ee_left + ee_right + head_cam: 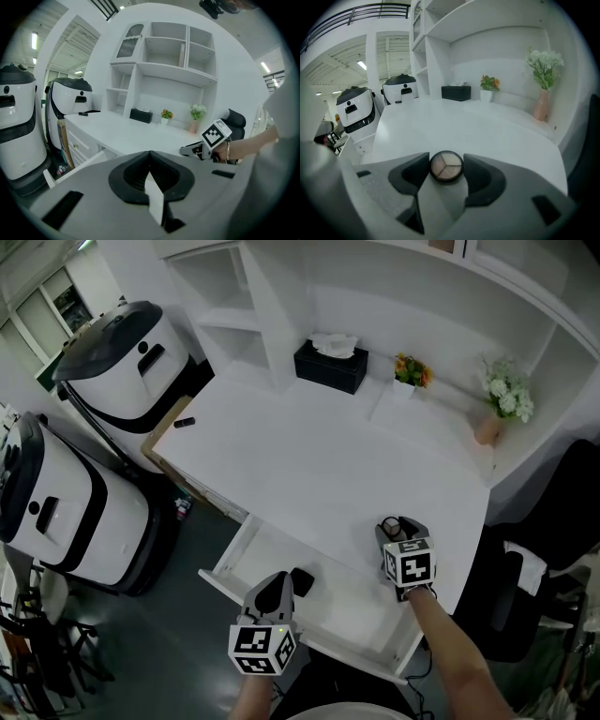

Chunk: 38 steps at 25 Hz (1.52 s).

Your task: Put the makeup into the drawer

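A round makeup compact (446,166) with three beige shades sits between my right gripper's (446,169) black pads, which press on both its sides. In the head view that right gripper (401,532) hovers over the white desk (309,465) near its front edge, just behind the open white drawer (352,615). My left gripper (275,589) hangs over the drawer's left part, its jaws closed together on nothing (150,165). A small black item (302,581) lies in the drawer right beside the left gripper's tip. From the left gripper view I see the right gripper (199,149) at the desk's edge.
At the back of the desk stand a black tissue box (331,365), a small flower pot (411,371) and a vase of white flowers (502,399). A small black object (185,422) lies at the desk's left edge. Two white robots (122,362) stand to the left, a black chair (553,549) to the right.
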### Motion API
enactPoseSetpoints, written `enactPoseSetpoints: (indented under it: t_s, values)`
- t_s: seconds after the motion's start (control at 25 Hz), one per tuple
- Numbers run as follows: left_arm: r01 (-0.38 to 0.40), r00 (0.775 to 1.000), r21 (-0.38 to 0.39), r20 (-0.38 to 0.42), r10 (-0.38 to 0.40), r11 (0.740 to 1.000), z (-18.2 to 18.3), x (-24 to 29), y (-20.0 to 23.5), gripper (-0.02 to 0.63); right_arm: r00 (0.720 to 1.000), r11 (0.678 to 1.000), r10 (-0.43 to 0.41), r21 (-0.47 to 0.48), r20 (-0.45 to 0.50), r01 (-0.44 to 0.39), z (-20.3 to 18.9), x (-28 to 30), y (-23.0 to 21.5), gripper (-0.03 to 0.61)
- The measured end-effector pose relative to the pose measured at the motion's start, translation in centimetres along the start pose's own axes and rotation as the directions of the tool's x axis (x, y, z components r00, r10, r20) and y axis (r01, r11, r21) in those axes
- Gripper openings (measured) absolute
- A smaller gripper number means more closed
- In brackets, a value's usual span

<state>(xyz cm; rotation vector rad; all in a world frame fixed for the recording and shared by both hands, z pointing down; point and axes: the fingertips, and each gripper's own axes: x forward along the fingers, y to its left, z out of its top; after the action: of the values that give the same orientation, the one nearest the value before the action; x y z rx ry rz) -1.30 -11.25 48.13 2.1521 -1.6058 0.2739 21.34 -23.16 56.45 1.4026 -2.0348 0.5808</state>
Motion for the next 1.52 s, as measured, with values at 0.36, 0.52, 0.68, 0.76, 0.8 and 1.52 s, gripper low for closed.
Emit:
enactPoseSetpoints:
  t_s: [0.36,0.52,0.68,0.76,0.8,1.52]
  values:
    - [-0.016,1.0,0.013,0.013,0.016,1.0,-0.1,-1.7,0.4,0.002,1.0,1.0,-0.001,-0.002,0.007,0.001,-0.1,-0.5,0.4,0.218]
    - [-0.019,1.0,0.016,0.025,0.018,1.0,0.1,-2.4,0.5,0.002,0.999,1.0,0.016,-0.01,0.031,-0.015,0.3,-1.8,1.3,0.218]
    - [-0.004,0.999,0.018,0.034,0.004,1.0,0.0,-3.2,0.1,0.002,0.998,0.999,0.032,-0.009,0.059,-0.032,0.2,-3.9,2.5,0.218]
    - [0.005,0.999,0.021,0.039,-0.006,1.0,0.0,-3.7,0.0,0.002,0.996,0.999,0.042,-0.006,0.074,-0.042,0.1,-5.1,3.4,0.218]
    - [0.01,0.999,0.021,0.041,-0.01,1.0,0.0,-3.9,-0.1,0.002,0.996,0.999,0.047,-0.006,0.079,-0.047,-0.1,-5.7,3.8,0.218]
    - [0.13,0.991,0.054,0.016,-0.131,0.99,-2.7,-6.5,-2.9,0.002,0.996,0.998,0.062,0.029,0.063,-0.064,-8.3,-12.8,8.8,0.218]
